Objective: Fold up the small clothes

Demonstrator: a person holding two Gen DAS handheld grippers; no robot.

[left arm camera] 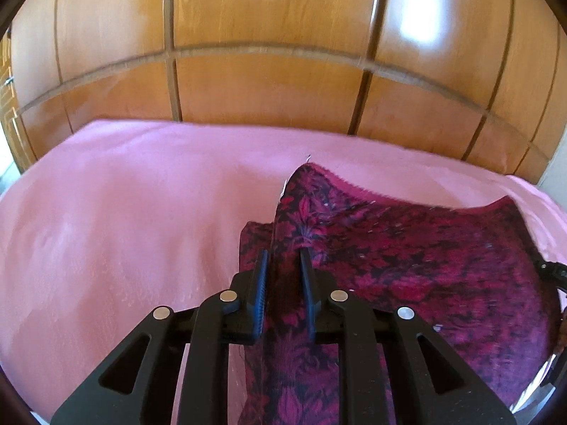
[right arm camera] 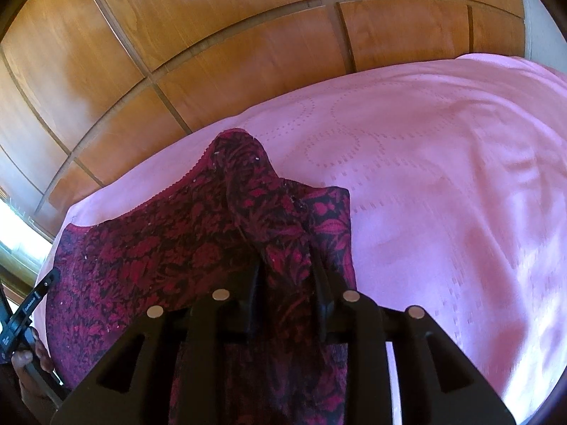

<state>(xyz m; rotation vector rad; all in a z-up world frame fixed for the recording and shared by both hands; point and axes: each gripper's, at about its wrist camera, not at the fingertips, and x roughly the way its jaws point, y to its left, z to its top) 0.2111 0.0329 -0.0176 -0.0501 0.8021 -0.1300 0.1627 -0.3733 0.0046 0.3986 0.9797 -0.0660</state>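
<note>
Left wrist view
Left claw [left arm camera: 283, 258]: closed on a raised fold of the cloth [left arm camera: 407, 265].
Cloth: dark maroon with a red leaf print, small pale specks on it, a pinkish scalloped hem along its far edge; lifted above the bed [left arm camera: 124, 212], one end draped under the claw.
Bed: pink cover, plain on this side of the cloth.
Wardrobe [left arm camera: 265, 53]: glossy wood panels beyond the bed.
Only here: a sliver of the right claw's rig at the cloth's right edge.

Right wrist view
Right claw [right arm camera: 285, 272]: closed on the cloth's [right arm camera: 141, 248] other corner.
Cloth: stretched leftward from this claw, a peak rising just beyond it.
Bed [right arm camera: 443, 177]: dotted ring pattern in the cover, right of the cloth.
Wardrobe [right arm camera: 159, 35]: behind the bed.
Only here: the person's hand [right arm camera: 28, 361] on the left gripper's black handle, left of the cloth.
Writing: white print on that handle, too small to read.
</note>
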